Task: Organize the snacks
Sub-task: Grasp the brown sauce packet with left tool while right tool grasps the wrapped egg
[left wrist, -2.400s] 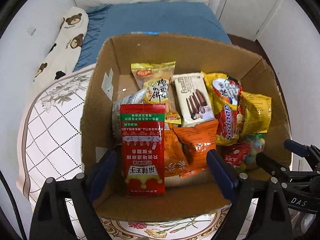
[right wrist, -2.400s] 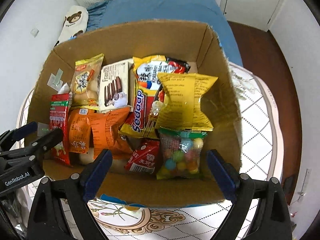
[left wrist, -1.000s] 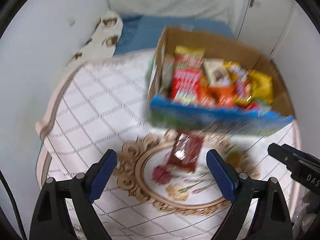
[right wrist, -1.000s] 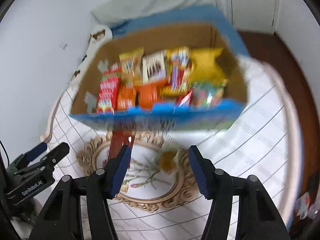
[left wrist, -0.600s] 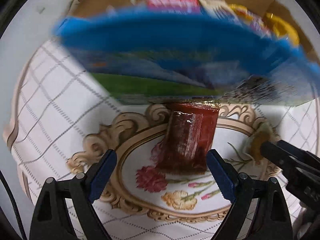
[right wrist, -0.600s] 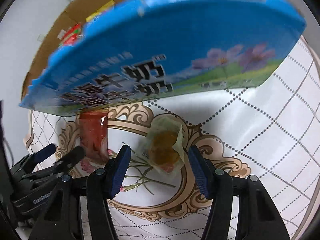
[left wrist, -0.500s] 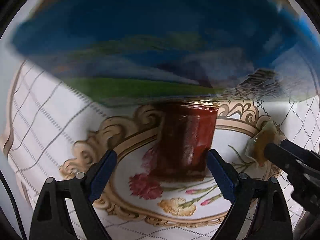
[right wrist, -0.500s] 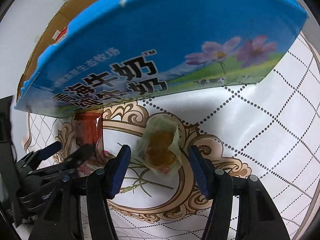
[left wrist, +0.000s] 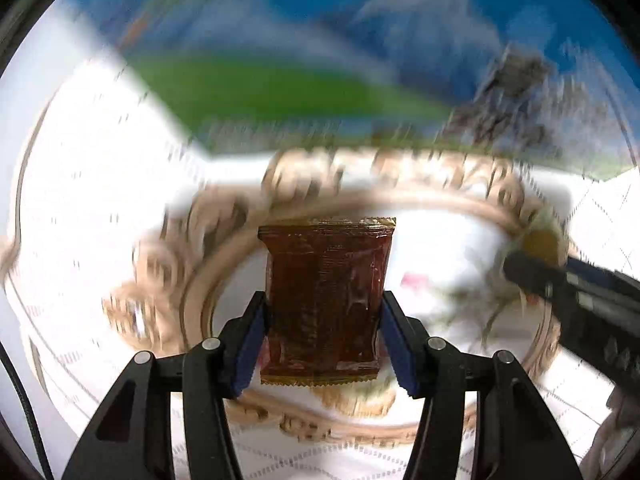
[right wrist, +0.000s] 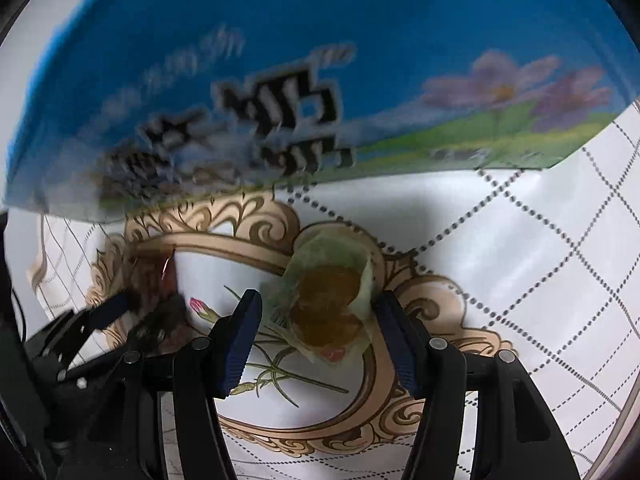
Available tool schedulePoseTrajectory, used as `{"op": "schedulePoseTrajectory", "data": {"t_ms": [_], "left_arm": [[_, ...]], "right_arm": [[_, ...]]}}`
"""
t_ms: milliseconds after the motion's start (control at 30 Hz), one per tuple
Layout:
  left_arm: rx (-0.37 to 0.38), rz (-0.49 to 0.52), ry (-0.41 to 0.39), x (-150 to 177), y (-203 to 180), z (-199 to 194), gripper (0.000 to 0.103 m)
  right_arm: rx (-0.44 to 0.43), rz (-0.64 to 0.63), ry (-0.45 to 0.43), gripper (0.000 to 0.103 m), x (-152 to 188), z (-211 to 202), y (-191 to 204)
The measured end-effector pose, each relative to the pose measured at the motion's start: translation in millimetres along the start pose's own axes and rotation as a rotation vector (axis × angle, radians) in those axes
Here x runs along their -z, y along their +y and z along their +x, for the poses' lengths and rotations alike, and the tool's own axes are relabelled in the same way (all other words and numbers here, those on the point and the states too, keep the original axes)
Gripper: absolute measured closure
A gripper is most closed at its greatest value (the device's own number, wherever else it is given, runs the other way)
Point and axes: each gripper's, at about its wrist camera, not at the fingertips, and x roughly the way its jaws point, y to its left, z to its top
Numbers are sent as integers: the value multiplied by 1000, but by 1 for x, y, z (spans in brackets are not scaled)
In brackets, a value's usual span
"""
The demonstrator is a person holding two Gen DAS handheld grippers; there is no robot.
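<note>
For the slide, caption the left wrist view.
Left gripper clamps a dark red snack packet above the floral tablecloth, with the blue box blurred behind.

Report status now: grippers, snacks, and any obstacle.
Left gripper shut on red-brown packet. Right gripper open around pale green snack. Blue box close ahead.
</note>
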Motion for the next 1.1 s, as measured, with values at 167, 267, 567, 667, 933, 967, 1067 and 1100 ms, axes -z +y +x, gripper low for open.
{"op": "schedulePoseTrajectory", "data": {"t_ms": [167,267,567,667,933,967,1067,1100], "left_arm": [[61,-58,77,45,12,8,50],[97,-78,116,69,14,13,50],[116,-55,156,99,7,23,50],[120,-66,163,101,9,29,49],[87,-49,170,95,0,42,44],[86,-49,171,95,-1,42,43],[80,-47,168,93,-2,47,43],[78,-46,167,93,-1,48,43]], "right_arm": [[36,-102,32,57,21,7,13],[40,-144,69,57,41,8,13],[55,-211,233,57,113,20,-7],[61,-190,246,57,124,24,-16],[42,-91,214,56,131,25,-37],[41,-85,212,56,125,26,-44],[51,-80,203,56,121,25,-49],[56,-78,201,56,119,25,-51]]}}
